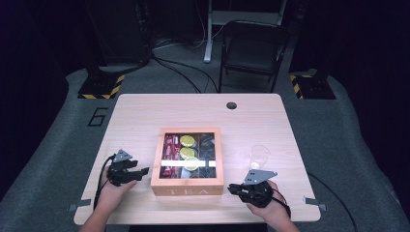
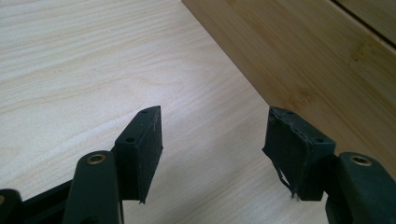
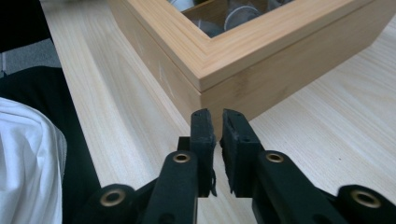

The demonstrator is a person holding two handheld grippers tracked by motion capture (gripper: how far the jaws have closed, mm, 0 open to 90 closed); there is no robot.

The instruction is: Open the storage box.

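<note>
Wooden tea box (image 1: 187, 186) sits mid-table, lid down, glass top. Likely rigid, fairly heavy, glass fragile; best gripped at the lid's front edge. Left gripper (image 2: 212, 140) beside box, jaws wide, empty. Right gripper (image 3: 217, 135) at box corner, jaws nearly closed, empty.

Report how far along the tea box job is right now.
Nothing looks done: the tea box sits shut on the table, its packets visible through the lid window. Nothing is in hand; the left tool is open beside it, the right tool shut, empty, at its corner. The cup stands empty. Everything remains.
</note>
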